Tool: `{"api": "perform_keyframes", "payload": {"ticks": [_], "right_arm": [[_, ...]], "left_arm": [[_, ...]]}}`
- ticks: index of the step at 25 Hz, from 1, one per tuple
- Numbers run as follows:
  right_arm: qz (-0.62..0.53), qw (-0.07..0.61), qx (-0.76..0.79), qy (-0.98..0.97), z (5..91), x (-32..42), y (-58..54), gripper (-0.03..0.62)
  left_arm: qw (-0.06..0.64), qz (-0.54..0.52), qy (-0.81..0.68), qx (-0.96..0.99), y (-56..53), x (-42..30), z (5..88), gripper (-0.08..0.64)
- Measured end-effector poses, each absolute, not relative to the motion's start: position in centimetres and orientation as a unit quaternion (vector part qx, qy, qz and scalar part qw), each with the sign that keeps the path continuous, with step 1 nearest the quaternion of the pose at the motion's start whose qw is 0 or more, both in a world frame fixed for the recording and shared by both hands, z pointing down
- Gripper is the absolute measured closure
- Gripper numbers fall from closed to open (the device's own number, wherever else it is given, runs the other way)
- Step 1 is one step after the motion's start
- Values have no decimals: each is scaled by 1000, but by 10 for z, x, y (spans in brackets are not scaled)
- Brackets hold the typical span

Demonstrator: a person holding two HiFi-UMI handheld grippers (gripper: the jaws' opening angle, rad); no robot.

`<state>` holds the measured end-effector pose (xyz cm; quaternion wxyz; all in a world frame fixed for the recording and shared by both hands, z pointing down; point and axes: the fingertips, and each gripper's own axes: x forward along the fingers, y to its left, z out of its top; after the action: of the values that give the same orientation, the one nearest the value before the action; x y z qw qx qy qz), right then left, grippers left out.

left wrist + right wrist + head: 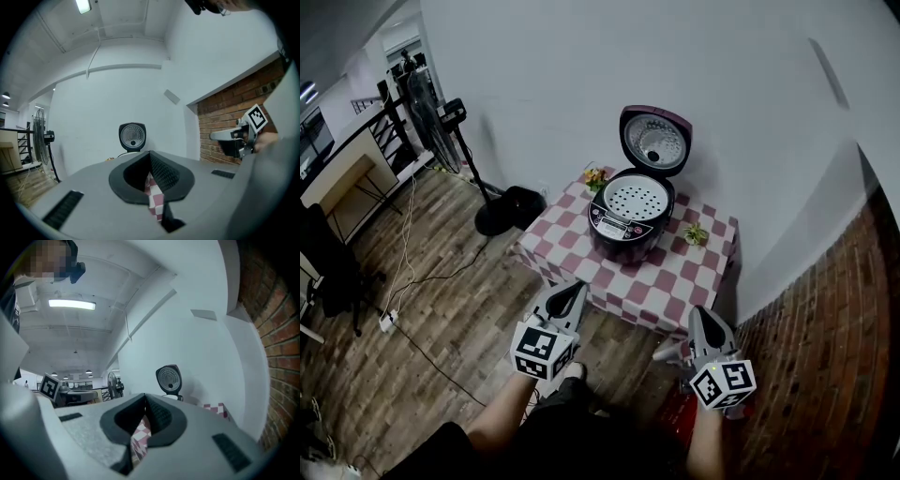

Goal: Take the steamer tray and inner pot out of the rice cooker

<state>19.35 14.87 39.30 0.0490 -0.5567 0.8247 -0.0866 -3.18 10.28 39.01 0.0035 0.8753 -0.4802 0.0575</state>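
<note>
A dark maroon rice cooker [623, 230] stands on a small table with a red-and-white checked cloth [675, 281], its lid [654, 141] raised. A white perforated steamer tray [636, 198] sits in its top; the inner pot below is hidden. My left gripper [574, 291] and right gripper [701, 314] hover short of the table's near edge, both shut and empty. In the left gripper view the raised lid [132, 136] rises beyond the closed jaws, and the right gripper [225, 137] shows at the right. The right gripper view has the lid [168, 378] ahead.
Two small potted plants [596, 177] [696, 233] stand on the table beside the cooker. A floor fan base [508, 210] and cables lie on the wooden floor to the left. A white wall is behind the table, a brick wall [825, 375] to the right.
</note>
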Motion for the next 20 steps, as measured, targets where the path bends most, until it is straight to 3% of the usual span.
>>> {"api": "perform_keyframes", "payload": {"ticks": [20], "right_arm": [[-99, 15, -572, 814, 402, 169, 32, 591]], "left_arm": [[22, 44, -461, 886, -27, -52, 395, 557]]}}
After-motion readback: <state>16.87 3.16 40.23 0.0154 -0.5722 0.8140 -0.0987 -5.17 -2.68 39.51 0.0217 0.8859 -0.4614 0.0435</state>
